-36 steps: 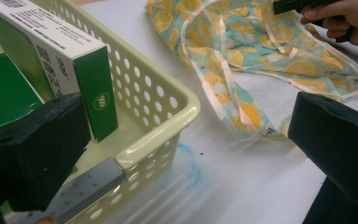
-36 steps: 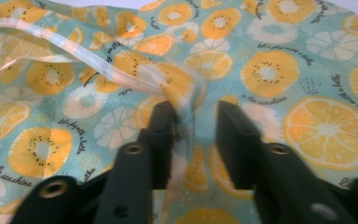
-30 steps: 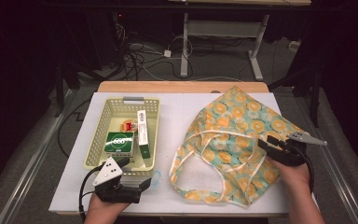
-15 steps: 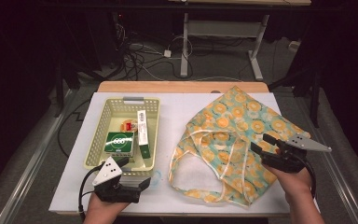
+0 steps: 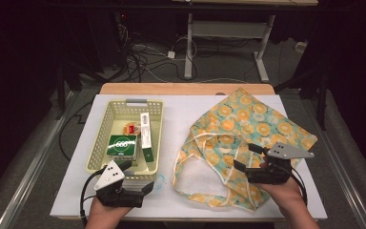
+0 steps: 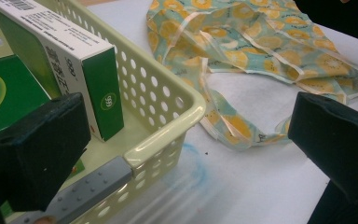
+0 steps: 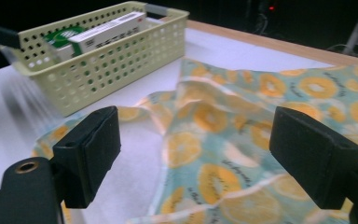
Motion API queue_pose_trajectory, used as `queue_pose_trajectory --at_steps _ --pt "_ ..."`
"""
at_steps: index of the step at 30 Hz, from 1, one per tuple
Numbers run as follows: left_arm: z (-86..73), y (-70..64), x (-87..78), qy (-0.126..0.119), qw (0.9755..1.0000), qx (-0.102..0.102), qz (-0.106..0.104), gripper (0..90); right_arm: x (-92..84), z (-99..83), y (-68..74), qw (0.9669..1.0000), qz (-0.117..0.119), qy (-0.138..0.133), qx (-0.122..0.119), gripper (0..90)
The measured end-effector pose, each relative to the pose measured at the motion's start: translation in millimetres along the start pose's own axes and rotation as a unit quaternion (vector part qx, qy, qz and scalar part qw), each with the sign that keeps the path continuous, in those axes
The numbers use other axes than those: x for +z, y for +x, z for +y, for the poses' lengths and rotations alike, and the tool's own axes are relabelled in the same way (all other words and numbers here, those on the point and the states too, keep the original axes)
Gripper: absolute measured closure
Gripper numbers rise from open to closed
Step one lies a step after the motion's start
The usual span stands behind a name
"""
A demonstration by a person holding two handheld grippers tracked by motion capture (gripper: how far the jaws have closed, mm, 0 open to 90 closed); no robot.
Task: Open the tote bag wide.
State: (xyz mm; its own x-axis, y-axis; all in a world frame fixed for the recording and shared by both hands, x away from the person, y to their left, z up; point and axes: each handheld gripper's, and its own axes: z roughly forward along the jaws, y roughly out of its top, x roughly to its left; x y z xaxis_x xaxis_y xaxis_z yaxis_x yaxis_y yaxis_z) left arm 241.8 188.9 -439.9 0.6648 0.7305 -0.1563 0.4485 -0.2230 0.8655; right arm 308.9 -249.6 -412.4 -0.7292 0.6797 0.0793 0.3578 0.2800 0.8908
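Cloth bag (image 5: 248, 119) lying flat on the right half of the white table (image 5: 181, 114), just beside the basket (image 5: 97, 143). Right gripper (image 5: 244, 156) having just been opening its jaws, now spread wide over the fabric with nothing pinched between them, after gripping the cloth a second ago; probably meaning the bag is set down and freed for filling. Long axis running diagonally, mouth and handles pointing near-left, bottom pointing far-right. Left gripper (image 5: 140, 176) waiting released at the basket's near corner.

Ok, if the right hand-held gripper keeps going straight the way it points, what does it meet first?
Probably the fruit-print cloth bag lying just ahead of the open right hand-held gripper; the basket stands beyond it, though depth is unclear.
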Motion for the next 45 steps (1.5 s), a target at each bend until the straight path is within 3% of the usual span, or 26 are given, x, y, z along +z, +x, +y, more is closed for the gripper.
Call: queue_pose_trajectory --at_steps 2,5,7,8,9,10,13,14,18,19,24,26,31,33,34,38,45 --pt "-0.5 0.4 -0.2 0.001 1.0000 -0.001 0.000 0.0 8.4 0.5 10.0 0.9998 0.018 0.008 -0.010 18.9" --pt "-1.2 2.1 2.1 0.004 1.0000 -0.003 0.000 0.0 14.8 1.0 16.6 0.9994 0.026 0.017 -0.016 22.2" --pt "-1.3 1.9 4.5 0.007 1.0000 -0.003 -0.001 0.0 22.3 1.4 22.5 0.9989 0.027 0.028 -0.026 30.2" --pt "-1.1 0.9 5.7 0.008 1.0000 -0.001 -0.003 0.0 30.2 0.8 25.8 0.9984 0.028 0.039 -0.029 41.8" --pt "-0.9 -0.2 6.6 0.010 0.9999 0.001 -0.004 0.0 30.2 0.8 25.8 0.9984 0.028 0.039 -0.029 41.8" --pt "-0.8 -1.3 7.3 0.010 0.9999 0.002 -0.005 0.0 38.3 -0.6 26.4 0.9975 0.027 0.055 -0.035 51.5" --pt "-0.3 -4.0 8.2 0.011 0.9999 0.007 -0.006 0.0 46.6 -3.0 26.0 0.9964 0.028 0.071 -0.038 56.2" --pt "-0.2 -4.3 8.1 0.011 0.9999 0.007 -0.007 0.0 55.0 -6.6 25.1 0.9945 0.024 0.092 -0.044 59.0" --pt "-0.5 -4.0 8.0 0.011 0.9999 0.005 -0.007 0.0 66.3 -13.4 22.4 0.9911 0.016 0.122 -0.052 58.8" --pt "-0.6 -3.9 7.7 0.011 0.9999 0.005 -0.007 0.0 71.9 -17.8 17.3 0.9885 -0.001 0.140 -0.058 57.9" --pt "-0.8 -3.1 6.0 0.009 0.9999 0.005 -0.006 0.0 77.4 -23.9 11.9 0.9856 0.015 0.161 -0.049 50.3" --pt "-0.8 -2.9 6.0 0.009 0.9999 0.004 -0.005 0.0 79.8 -26.3 13.6 0.9849 0.009 0.166 -0.049 46.8" --pt "-0.7 -4.4 6.2 0.010 0.9999 0.007 -0.007 0.0 83.7 -28.4 15.7 0.9824 0.017 0.177 -0.057 46.3" --pt "-0.6 -3.9 6.0 0.010 0.9999 0.006 -0.007 0.0 85.4 -30.0 17.6 0.9799 0.018 0.188 -0.066 47.7" --pt "-0.6 -3.5 6.0 0.010 0.9999 0.006 -0.006 0.0 87.7 -32.8 17.9 0.9771 0.019 0.199 -0.074 49.9" --pt "-0.9 -2.2 5.3 0.009 0.9999 0.004 -0.006 0.0 88.3 -34.2 17.4 0.9767 0.016 0.201 -0.074 52.8" --pt "-1.0 -3.6 5.5 0.009 0.9999 0.005 -0.007 0.0 87.8 -35.0 13.8 0.9788 0.009 0.195 -0.062 63.1"
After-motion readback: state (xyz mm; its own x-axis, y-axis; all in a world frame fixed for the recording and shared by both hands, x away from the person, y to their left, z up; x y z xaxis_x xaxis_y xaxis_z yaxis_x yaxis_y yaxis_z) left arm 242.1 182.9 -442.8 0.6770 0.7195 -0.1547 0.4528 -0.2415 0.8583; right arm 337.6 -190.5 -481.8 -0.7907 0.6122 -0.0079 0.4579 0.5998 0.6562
